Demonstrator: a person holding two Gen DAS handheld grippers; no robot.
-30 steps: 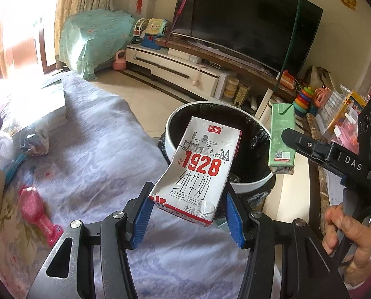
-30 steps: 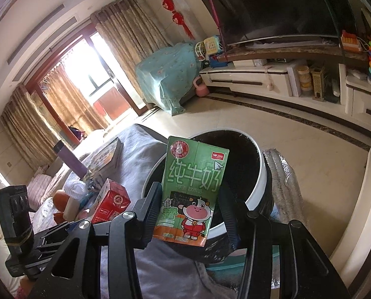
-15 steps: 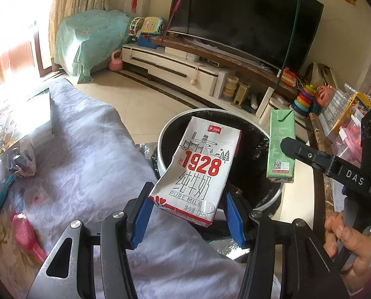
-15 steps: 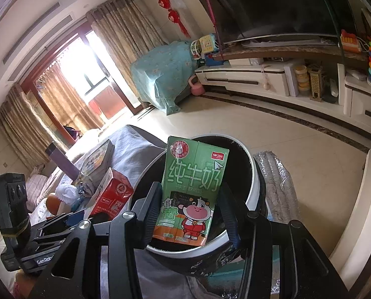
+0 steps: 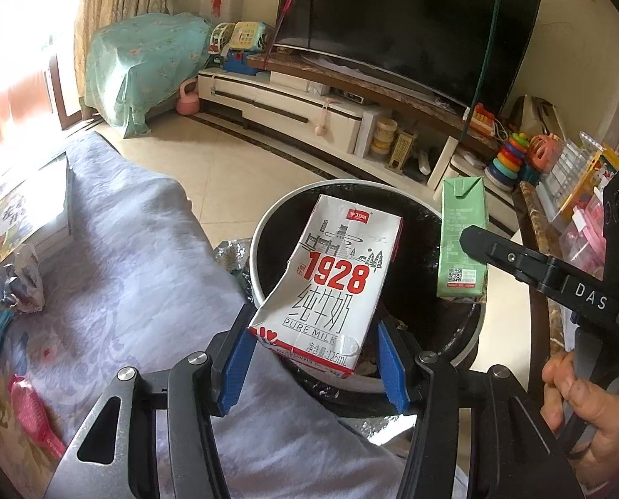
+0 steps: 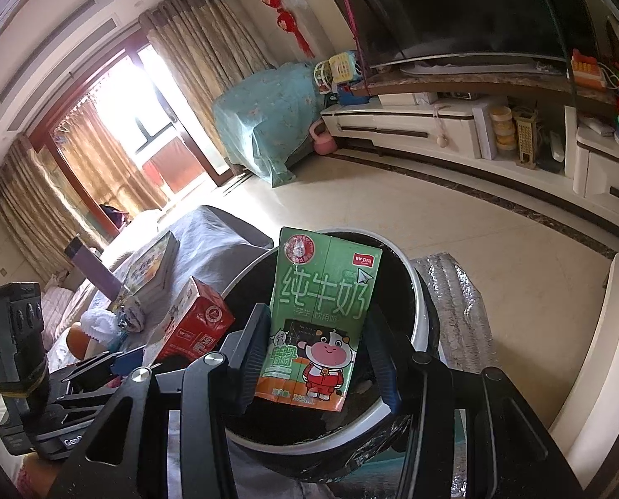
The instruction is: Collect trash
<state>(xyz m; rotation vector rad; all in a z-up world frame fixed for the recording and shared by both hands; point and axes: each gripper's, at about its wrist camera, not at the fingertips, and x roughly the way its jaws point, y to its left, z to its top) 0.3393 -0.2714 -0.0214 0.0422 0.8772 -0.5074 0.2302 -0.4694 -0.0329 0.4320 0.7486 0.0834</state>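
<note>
White carton (image 5: 328, 287) being gripped upright by left gripper (image 5: 315, 359), green carton (image 6: 320, 320) by right gripper (image 6: 315, 364). Both being held over bin (image 5: 263, 224) mouth; bin lying directly below, release awaited.

Both wrist views close, angled down; share bin (image 5: 263, 233).

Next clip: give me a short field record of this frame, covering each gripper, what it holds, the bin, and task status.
left gripper: shut on white milk carton, dented, marked 1928
right gripper: shut on green milk carton
trash bin: white rim, black liner, open top
cartons versus bin: both held at the bin's mouth
task status: neither carton released yet
left on the cloth-covered surface: crumpled wrapper
</note>
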